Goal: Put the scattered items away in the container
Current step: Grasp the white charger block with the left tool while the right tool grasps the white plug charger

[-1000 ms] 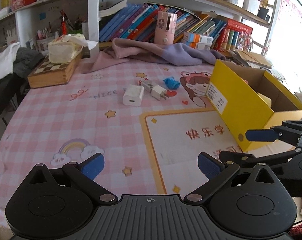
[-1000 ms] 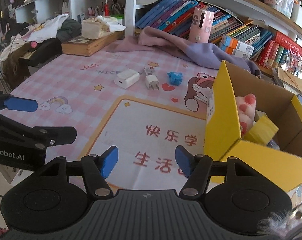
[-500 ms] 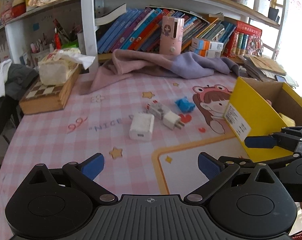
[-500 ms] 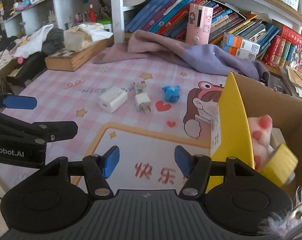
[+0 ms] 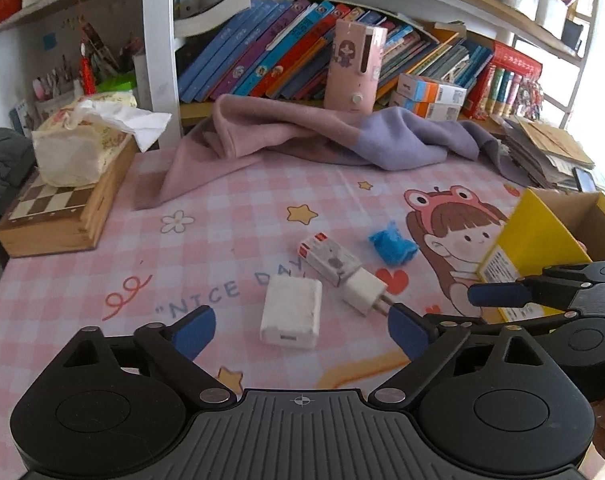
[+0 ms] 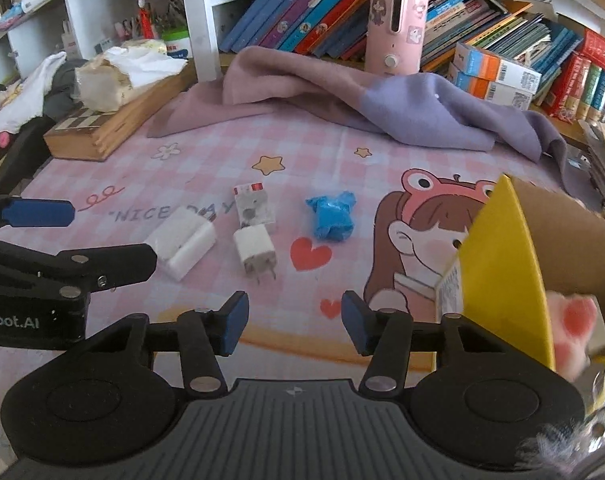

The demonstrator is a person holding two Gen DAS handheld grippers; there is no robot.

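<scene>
At the table's left edge a wooden chess box [image 5: 58,216] carries a tissue pack [image 5: 82,144]; a pink-and-purple cloth [image 5: 322,140] is draped along the far edge below the bookshelf [image 5: 302,52]; the left gripper [image 5: 300,332] hangs over the pink checked tablecloth [image 5: 102,272] with its jaws wide, having just closed a little, and the large white charger [image 5: 290,312] lies on the cloth in the gap between them, untouched; touching that charger's far right corner are a small white plug [image 6: 256,252] and a printed adapter [image 6: 253,210] lying end to end; a crumpled blue item [image 6: 332,218] sits just beside them; the right gripper [image 6: 294,322] has just narrowed to a moderate gap, holding nothing; at the right edge stands the yellow cardboard box [image 6: 502,264], a pink plush toy [image 6: 574,332] inside it.
</scene>
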